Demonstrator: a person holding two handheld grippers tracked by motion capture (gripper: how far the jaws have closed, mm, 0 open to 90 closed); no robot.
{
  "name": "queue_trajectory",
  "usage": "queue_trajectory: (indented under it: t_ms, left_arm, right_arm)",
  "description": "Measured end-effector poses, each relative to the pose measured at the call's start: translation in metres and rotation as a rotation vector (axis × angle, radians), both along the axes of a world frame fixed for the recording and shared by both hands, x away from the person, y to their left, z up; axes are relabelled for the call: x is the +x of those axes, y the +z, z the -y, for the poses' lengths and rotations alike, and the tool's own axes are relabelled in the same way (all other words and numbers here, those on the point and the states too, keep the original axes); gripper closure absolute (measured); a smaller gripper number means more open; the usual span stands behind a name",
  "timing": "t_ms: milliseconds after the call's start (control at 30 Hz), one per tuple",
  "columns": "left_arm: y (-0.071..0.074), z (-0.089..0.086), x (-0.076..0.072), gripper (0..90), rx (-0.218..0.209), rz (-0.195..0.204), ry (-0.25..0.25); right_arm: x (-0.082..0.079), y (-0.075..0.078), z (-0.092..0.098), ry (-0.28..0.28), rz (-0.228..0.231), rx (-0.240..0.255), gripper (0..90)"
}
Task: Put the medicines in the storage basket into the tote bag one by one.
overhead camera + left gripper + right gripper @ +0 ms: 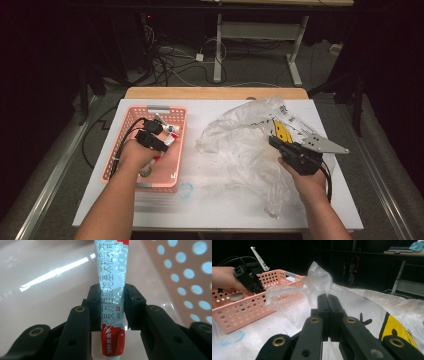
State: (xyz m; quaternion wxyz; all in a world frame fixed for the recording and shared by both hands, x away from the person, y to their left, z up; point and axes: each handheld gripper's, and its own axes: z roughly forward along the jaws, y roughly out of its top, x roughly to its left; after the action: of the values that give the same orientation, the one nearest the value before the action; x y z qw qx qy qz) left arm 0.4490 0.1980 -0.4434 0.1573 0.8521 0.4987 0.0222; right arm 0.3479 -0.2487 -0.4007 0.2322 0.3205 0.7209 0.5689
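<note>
A pink perforated basket stands at the table's left. My left gripper reaches into it and is shut on a white-and-blue ointment tube with red ends; the two pads squeeze the tube across its middle above the basket floor. On the right, my right gripper is shut on a fold of the crumpled clear plastic bag. In the right gripper view the jaws meet with a peak of the bag pinched between their tips. The left gripper shows above the basket there.
The bag spreads over the table's middle and right and carries a yellow print. A small round object lies in the basket's near end. A blue ring mark sits on the white table cover. Cables and desk legs lie beyond the far edge.
</note>
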Motion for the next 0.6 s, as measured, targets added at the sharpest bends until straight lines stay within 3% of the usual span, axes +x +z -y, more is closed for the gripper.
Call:
queue_trajectory:
  t_ms: [267, 600]
  left_arm:
    - [0.01, -0.003, -0.007, 68.1, -0.041, 0.055, 0.006]
    - [0.017, -0.004, -0.025, 68.1, -0.135, 0.173, 0.014]
  right_arm:
    - [-0.001, 0.001, 0.002, -0.004, -0.001, 0.007, 90.0]
    - [-0.002, 0.001, 0.002, 0.007, 0.006, 0.009, 90.0]
